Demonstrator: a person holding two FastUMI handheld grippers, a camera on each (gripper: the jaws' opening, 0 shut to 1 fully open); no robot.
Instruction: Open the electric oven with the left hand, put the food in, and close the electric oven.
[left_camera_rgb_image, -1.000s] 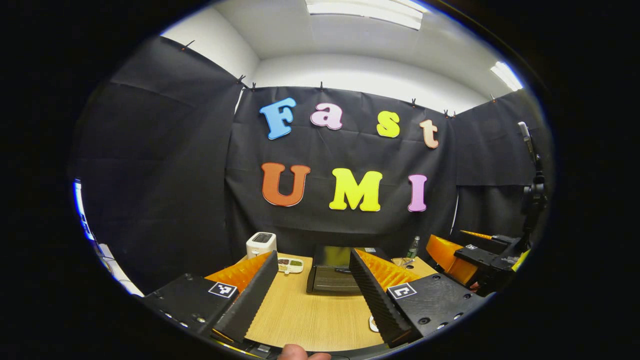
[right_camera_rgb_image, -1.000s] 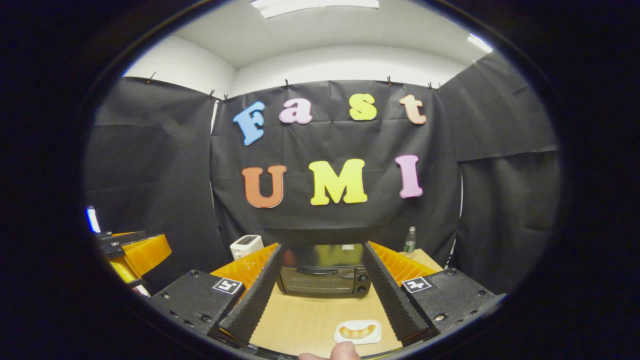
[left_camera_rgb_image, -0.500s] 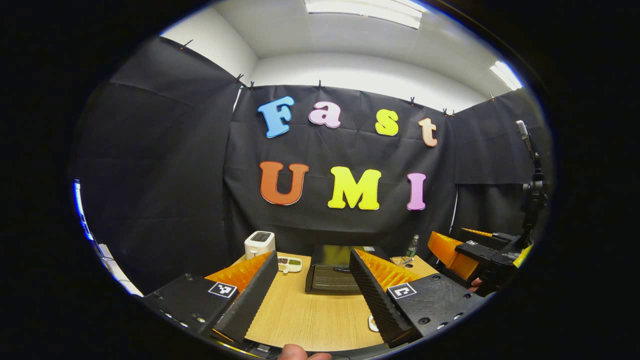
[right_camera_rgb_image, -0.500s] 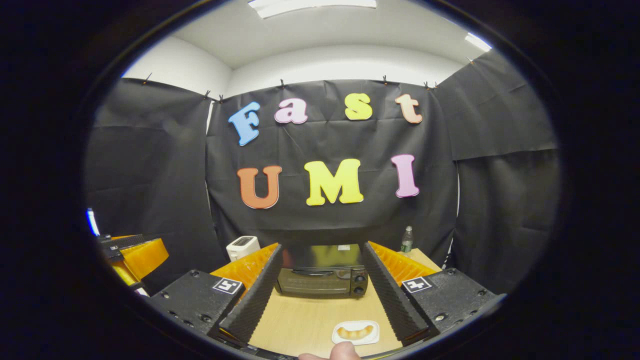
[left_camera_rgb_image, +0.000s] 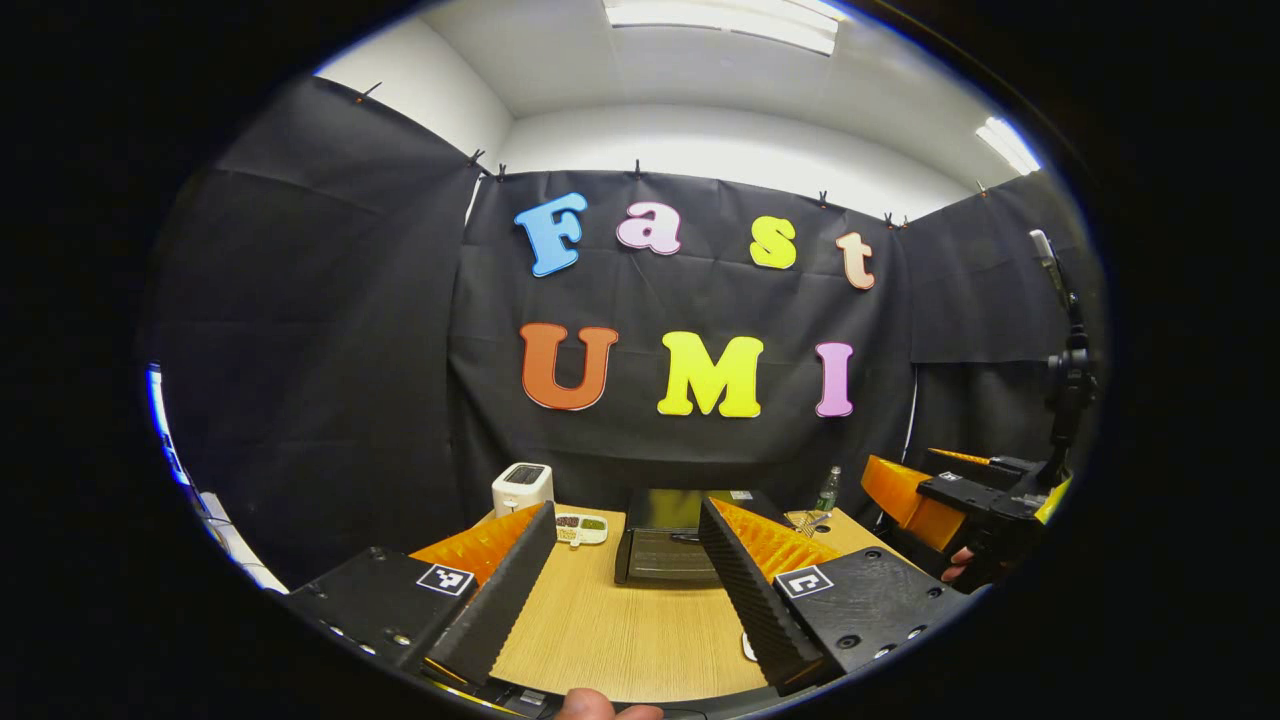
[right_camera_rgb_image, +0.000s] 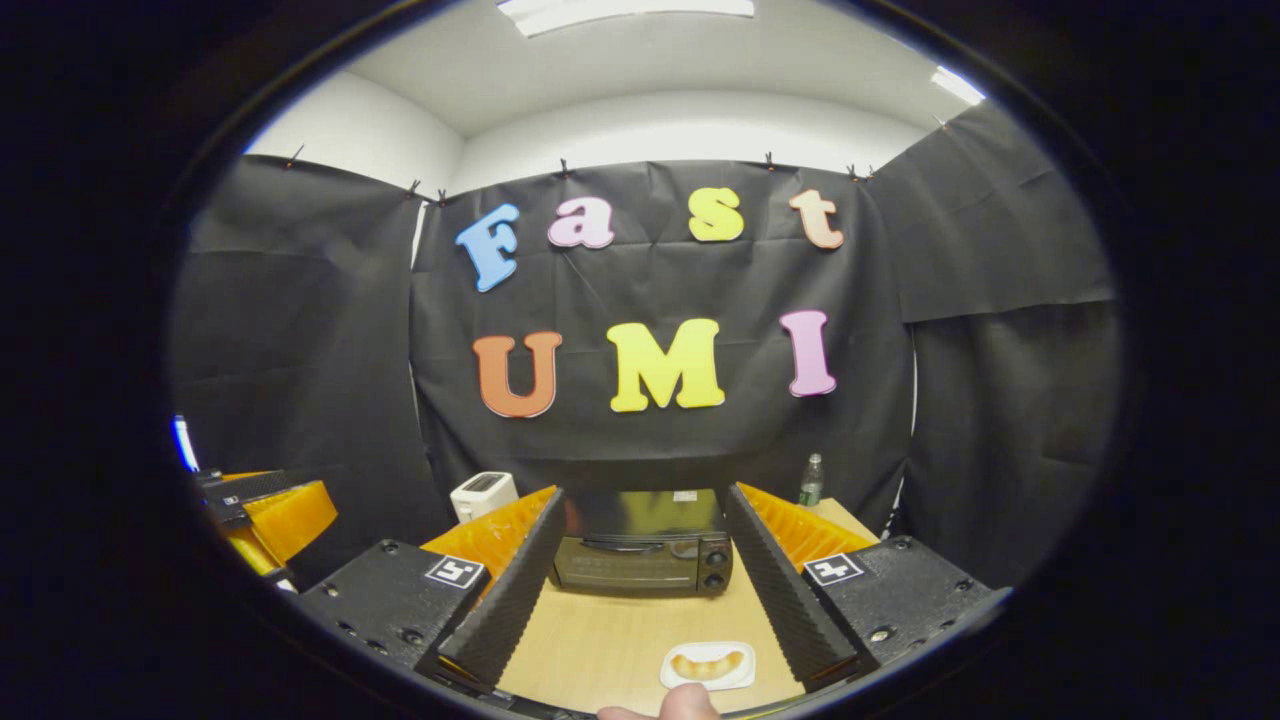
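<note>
The electric oven (right_camera_rgb_image: 640, 550) stands at the far side of the counter (right_camera_rgb_image: 620, 640), close to the black cloth wall, and its door looks shut, with the handle as a thin bar along the top of the door and two knobs at its right side. The food (right_camera_rgb_image: 708, 664), a pale curved piece of bread on a small white tray (right_camera_rgb_image: 740, 652), lies at the near edge of the counter, well in front of the oven. My right gripper (right_camera_rgb_image: 640, 585) is wide open and holds nothing; it hangs above the near edge with the tray between its fingers but lower. My left gripper (left_camera_rgb_image: 625, 580) is also wide open and empty, and through it I see the oven more from the left, with a white toaster (left_camera_rgb_image: 522, 487) and a small dish of seeds (left_camera_rgb_image: 581, 528) left of it and a green bottle (left_camera_rgb_image: 827, 491) to the right. I judge that the door is not yet opened, so the first risk is the handle: it is thin and sits near the top, and if my left gripper comes too low it will push the door and can slide the light oven back to the cloth. If I pull too fast, the door can slip out or the whole oven can tip forward. The tray lies in the way of the falling door, I think, so the door may hit it. Also the bread is smooth and round and may roll when I close on it.
</note>
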